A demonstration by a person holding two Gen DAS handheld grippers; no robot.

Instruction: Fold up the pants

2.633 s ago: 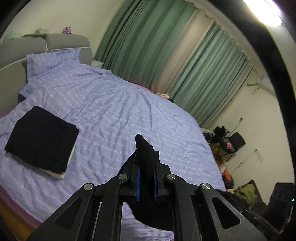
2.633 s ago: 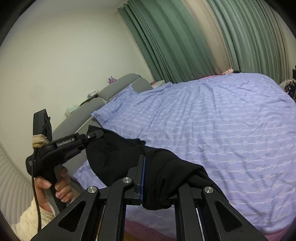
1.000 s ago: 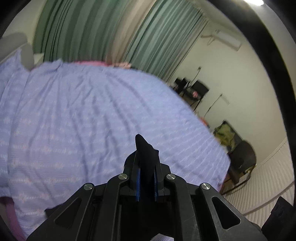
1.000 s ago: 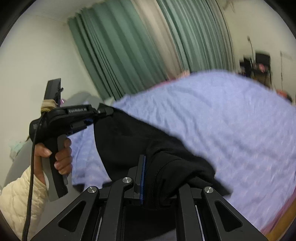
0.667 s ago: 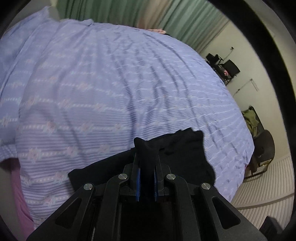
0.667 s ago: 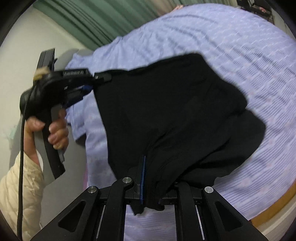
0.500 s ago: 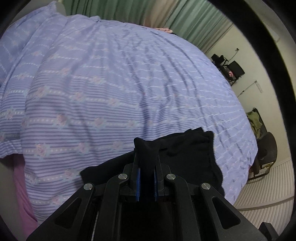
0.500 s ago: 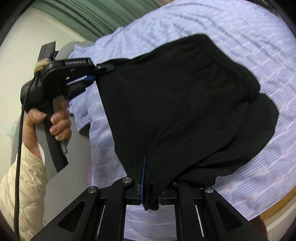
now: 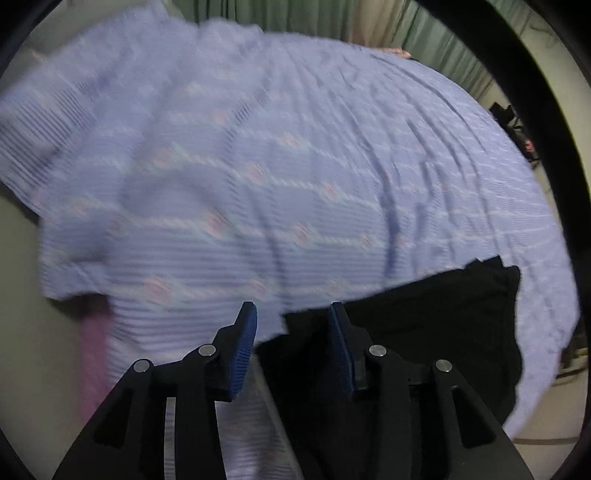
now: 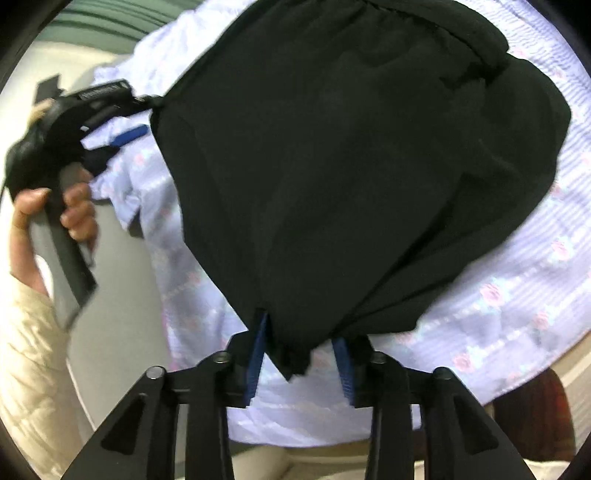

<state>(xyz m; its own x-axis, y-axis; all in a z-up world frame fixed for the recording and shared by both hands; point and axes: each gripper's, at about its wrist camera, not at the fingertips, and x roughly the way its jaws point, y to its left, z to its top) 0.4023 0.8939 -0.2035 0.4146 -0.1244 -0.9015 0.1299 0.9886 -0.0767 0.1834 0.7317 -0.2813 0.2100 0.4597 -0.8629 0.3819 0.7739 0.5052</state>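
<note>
Pants (image 10: 351, 166) between opening right gripper (image 10: 301, 354)

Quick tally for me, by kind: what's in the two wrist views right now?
Black pants: 1
Grippers: 2, left gripper and right gripper, both opening
Lilac bedspread: 1
Green curtain: 1
Total: 5

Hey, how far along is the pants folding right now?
Done: the black pants lie spread on the purple bedspread. In hand: both claws are opening, the right claw with a fabric corner between its pads, the left claw by the edge. Left: the folds themselves.
</note>
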